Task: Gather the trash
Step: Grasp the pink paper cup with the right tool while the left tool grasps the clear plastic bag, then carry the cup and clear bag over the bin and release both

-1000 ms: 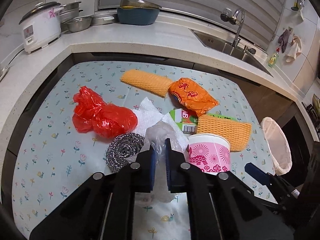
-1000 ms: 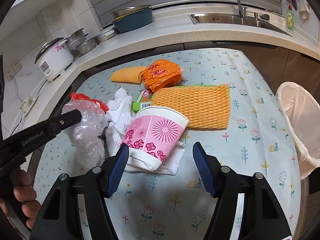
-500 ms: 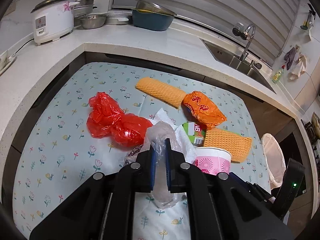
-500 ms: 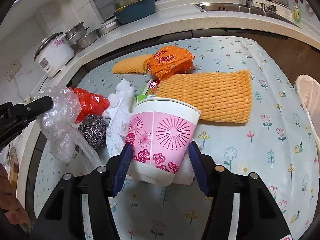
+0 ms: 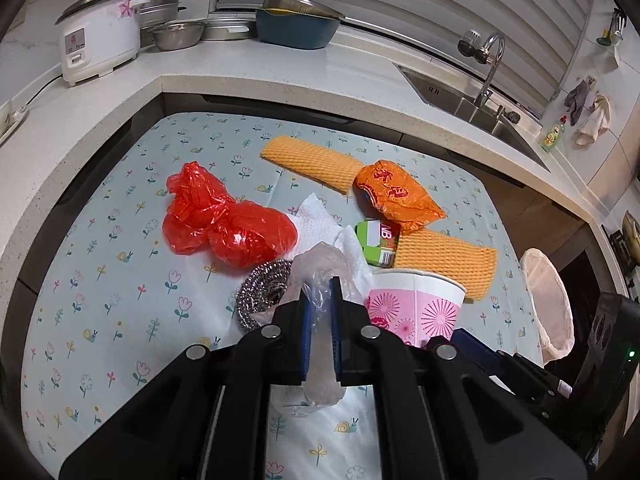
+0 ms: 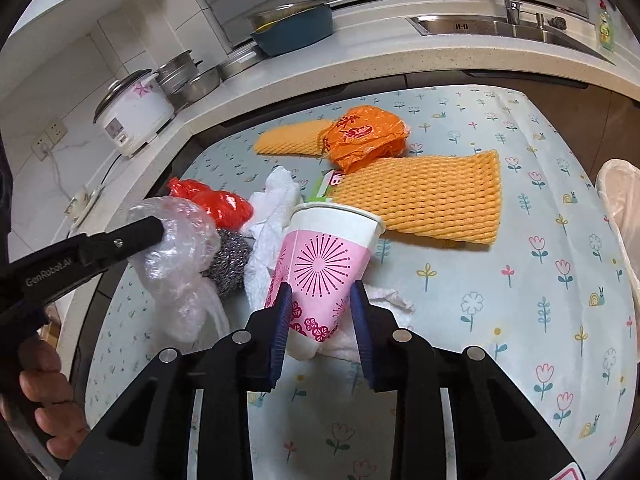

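Note:
My left gripper (image 5: 319, 292) is shut on a crumpled clear plastic bag (image 5: 320, 264), which hangs above the flowered tablecloth (image 5: 120, 280). My right gripper (image 6: 319, 300) is closing on a pink flowered paper cup (image 6: 324, 248); both blue pads press its lower sides and the wall is creased. The cup leans over a white paper towel (image 6: 272, 200). Around it lie a red plastic bag (image 5: 228, 224), a steel scourer (image 5: 262, 292), a green carton (image 5: 376, 240), an orange wrapper bag (image 5: 396, 196) and two orange foam nets (image 5: 312, 164) (image 6: 432, 196).
A bin lined with a pale bag (image 5: 548, 300) stands off the table's right edge. A white counter wraps the table, bearing a rice cooker (image 5: 100, 32), metal bowls (image 5: 180, 34), a blue basin (image 5: 296, 28) and a sink (image 5: 472, 100). A hand (image 6: 44, 400) holds the left gripper.
The right gripper's jaws have come in from wide apart onto the pink cup's sides, creasing it. The left gripper keeps its hold on the clear bag.

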Demonstrator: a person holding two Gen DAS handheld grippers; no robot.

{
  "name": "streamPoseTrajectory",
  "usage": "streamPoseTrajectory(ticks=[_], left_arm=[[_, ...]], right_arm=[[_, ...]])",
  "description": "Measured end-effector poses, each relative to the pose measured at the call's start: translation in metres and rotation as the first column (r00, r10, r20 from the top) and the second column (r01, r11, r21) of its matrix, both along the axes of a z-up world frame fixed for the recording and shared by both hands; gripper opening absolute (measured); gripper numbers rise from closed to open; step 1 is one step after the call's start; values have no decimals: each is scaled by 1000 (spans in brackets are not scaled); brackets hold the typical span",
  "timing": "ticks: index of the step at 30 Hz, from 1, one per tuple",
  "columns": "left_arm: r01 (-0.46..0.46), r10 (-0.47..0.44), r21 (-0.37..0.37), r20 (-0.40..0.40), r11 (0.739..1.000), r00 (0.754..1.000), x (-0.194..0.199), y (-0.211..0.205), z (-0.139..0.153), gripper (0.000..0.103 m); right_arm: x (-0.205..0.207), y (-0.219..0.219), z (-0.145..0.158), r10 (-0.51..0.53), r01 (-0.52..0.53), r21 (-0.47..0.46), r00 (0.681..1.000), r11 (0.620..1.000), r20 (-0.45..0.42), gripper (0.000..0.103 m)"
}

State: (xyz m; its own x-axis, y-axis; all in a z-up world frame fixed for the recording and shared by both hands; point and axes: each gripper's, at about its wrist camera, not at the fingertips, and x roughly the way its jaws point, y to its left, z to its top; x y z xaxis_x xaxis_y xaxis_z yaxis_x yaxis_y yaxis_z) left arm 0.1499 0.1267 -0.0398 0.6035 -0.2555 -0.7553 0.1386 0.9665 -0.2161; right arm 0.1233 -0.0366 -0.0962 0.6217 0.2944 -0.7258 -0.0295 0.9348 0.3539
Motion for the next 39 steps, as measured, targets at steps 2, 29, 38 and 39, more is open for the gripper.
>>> streamPoseTrajectory(ticks=[2,29,38,39], left_arm=[[6,-6,7,-7,1000,1000,-2,-3,-4,8],[3,0,36,-84,999,996,3,8,-47,8],[14,-13,24,-42,1000,999,-5,2,-23,8],[18,-17,24,-34,1000,999,-6,0,-19,8]], right_arm=[[1,4,-1,17,-17,10,1000,1000,-5,29],[43,31,-35,107,-95,158,992,983,-71,38],[22,20,8,64,-66,60,997,996,40,25],[19,15,13,53,-55,53,997,997,52,25]])
